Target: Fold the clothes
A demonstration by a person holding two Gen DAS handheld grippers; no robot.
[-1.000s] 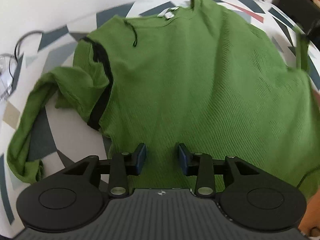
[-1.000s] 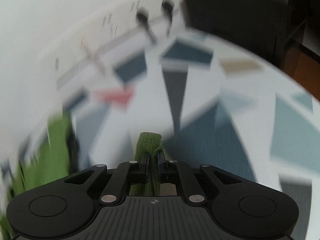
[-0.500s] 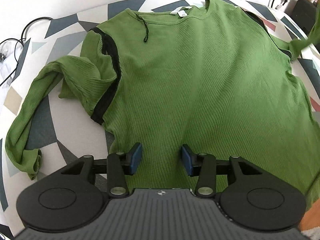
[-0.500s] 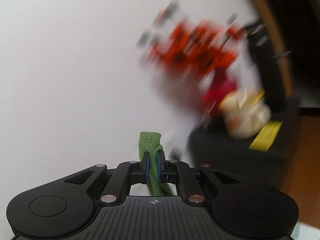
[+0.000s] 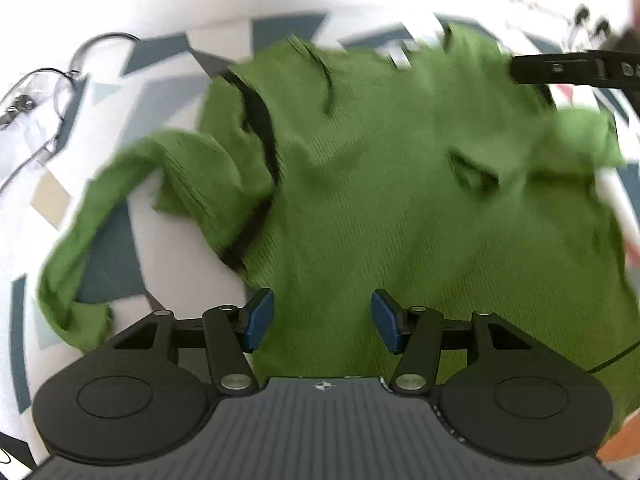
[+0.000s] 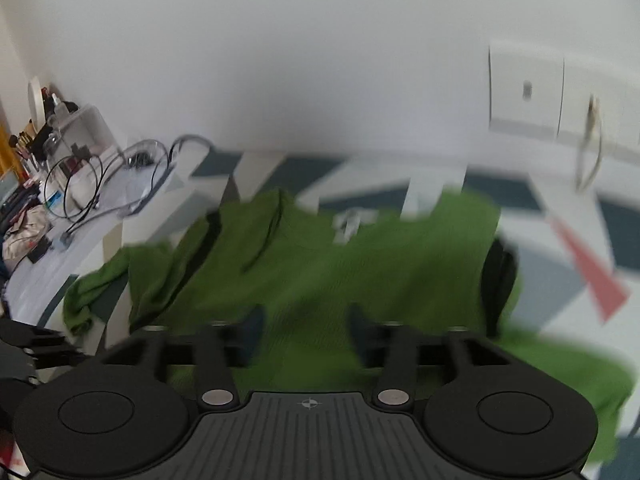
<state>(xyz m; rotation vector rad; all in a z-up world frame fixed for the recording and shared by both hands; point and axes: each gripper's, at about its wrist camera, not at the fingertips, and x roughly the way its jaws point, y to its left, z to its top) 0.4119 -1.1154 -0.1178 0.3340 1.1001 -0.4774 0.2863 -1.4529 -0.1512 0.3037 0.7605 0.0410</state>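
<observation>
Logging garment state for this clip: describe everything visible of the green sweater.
The green sweater is rib-knit, long-sleeved, with black seam trim at the shoulders and a white neck label. It lies spread flat on the patterned table, neck farthest from the cameras, one sleeve trailing off to the picture's left, the other bunched at the right. Neither gripper grips it.

We see the patterned table (image 5: 152, 52) carrying the green sweater (image 5: 380, 208), cables (image 5: 60, 80) lying at ten o'clock.

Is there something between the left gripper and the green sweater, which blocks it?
Nothing visible does. The left gripper, jaws opening and empty, hangs directly over the green sweater on the patterned table. Only open air separates them.
</observation>
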